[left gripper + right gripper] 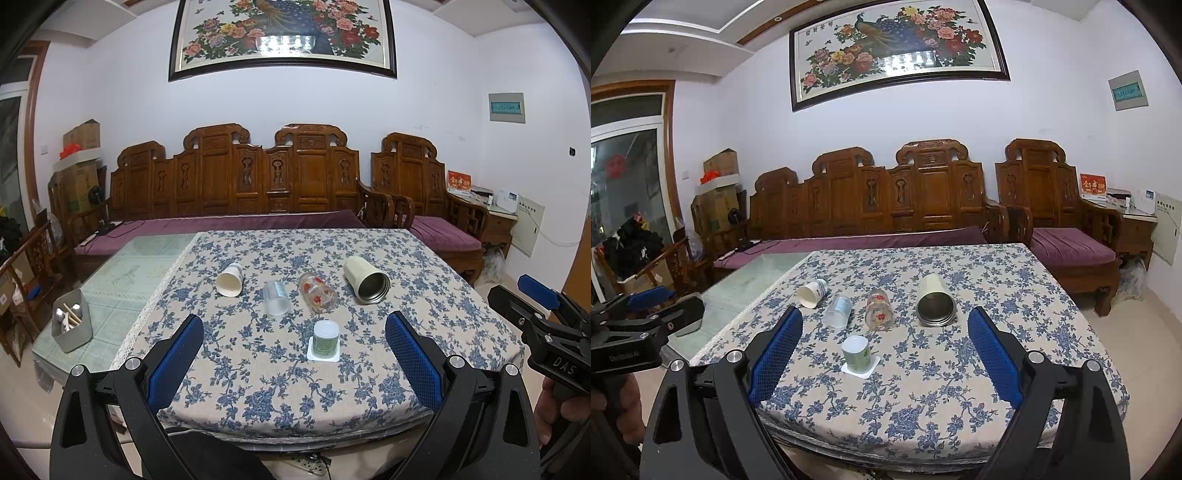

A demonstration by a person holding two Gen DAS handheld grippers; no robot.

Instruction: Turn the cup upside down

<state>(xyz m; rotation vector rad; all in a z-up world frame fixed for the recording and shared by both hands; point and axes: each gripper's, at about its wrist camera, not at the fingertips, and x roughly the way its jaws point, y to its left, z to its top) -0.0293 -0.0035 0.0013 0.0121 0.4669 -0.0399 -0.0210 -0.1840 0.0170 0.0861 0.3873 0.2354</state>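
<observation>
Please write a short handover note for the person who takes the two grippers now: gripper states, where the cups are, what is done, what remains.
Left gripper: open, empty, held back from the cups.
Right gripper: open, empty, also short of them.
On the tablecloth, four cups lie on their sides in a row: white paper cup, frosted plastic cup, flowered glass, cream steel cup.
The small green cup stands on a white coaster, nearer than the row; whether it is already inverted I cannot tell.
Nothing is gripped; the flip is not yet begun.

Desk cloth point(258, 369): matt woven fabric, blue floral print. Steel tumbler point(366, 280): cream matt outside, dull metal inside. Flowered glass point(317, 293): clear, glossy. Frosted plastic cup point(276, 298). Paper cup point(229, 280). Sofa point(236, 177): carved glossy wood.
</observation>
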